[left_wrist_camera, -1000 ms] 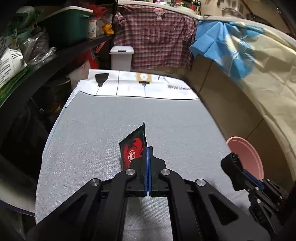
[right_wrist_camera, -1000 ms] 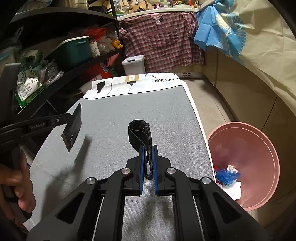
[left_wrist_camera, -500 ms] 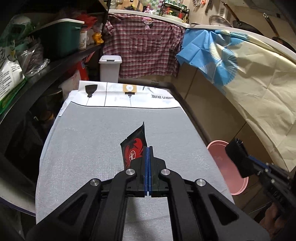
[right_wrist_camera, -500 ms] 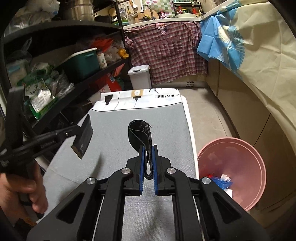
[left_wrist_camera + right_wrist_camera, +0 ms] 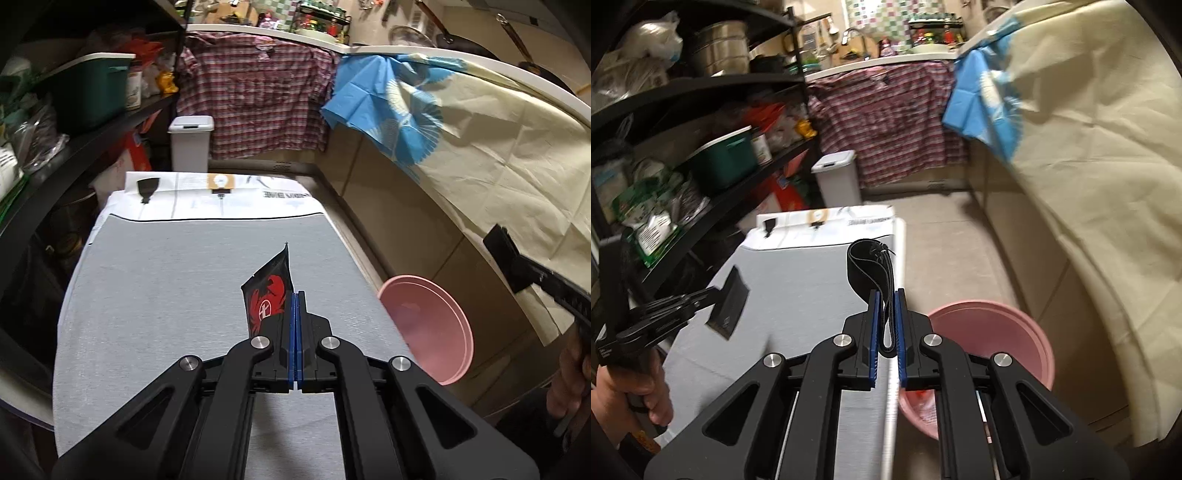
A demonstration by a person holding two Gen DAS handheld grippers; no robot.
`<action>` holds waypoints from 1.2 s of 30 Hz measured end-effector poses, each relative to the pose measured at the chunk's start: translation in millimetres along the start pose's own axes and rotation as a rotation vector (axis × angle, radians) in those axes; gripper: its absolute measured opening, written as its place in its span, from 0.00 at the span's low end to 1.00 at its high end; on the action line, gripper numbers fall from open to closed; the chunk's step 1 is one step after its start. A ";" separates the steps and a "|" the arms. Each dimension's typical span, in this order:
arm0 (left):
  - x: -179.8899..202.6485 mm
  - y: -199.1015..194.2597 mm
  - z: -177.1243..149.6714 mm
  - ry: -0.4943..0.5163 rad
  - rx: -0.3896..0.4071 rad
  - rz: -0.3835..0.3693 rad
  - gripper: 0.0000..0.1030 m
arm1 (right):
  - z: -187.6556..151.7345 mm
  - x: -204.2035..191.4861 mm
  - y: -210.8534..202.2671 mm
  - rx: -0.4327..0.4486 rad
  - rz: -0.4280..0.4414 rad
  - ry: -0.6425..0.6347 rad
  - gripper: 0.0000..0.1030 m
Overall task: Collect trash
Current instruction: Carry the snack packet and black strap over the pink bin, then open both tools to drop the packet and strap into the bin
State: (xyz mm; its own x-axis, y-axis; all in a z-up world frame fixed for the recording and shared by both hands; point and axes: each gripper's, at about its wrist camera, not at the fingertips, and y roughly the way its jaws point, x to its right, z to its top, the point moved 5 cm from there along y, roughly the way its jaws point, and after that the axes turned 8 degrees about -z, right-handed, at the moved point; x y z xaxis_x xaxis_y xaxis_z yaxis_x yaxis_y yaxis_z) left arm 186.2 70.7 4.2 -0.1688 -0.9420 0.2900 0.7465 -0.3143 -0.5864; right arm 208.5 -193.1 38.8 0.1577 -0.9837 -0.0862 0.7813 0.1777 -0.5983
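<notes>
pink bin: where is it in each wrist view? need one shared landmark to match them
Left wrist: pink bin sits right of centre, on the floor beside the grey table.
Right wrist: the bin sits lower centre-right, partly behind the jaws.
Shared landmark: the white lidded bin beyond the table's far end.

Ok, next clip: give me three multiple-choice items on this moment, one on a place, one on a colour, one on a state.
1. Where is the trash bin?
A. on the grey table
B. on the floor beside the table's right edge
C. on the shelf

2. What colour is the print on the black wrapper?
A. red
B. yellow
C. green

3. What is the right gripper doing?
A. standing open and empty
B. shut on a black strap
C. shut on a blue cloth

Key: 1 B, the pink bin sits on the floor by the table. 2 A, a red emblem shows above the left gripper. 3 B, the black strap loops up from between its fingers.
</notes>
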 end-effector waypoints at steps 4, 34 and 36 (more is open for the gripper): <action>20.1 0.6 3.7 0.022 0.000 -0.036 0.00 | 0.4 33.3 -0.2 0.020 -0.056 0.026 0.08; 188.0 110.8 2.3 0.127 -0.120 -0.231 0.00 | -30.3 125.5 49.4 -0.060 -0.146 0.222 0.08; 191.1 119.0 1.8 0.119 -0.133 -0.236 0.00 | -31.4 127.2 52.0 -0.070 -0.155 0.222 0.08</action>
State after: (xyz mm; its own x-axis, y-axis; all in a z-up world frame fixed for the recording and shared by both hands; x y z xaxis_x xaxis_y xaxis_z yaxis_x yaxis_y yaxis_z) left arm 243.9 -146.5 -8.9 -0.4081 -0.8458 0.3437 0.5883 -0.5315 -0.6095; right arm 250.3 -309.8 -28.2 -0.1031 -0.9822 -0.1572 0.7410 0.0295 -0.6708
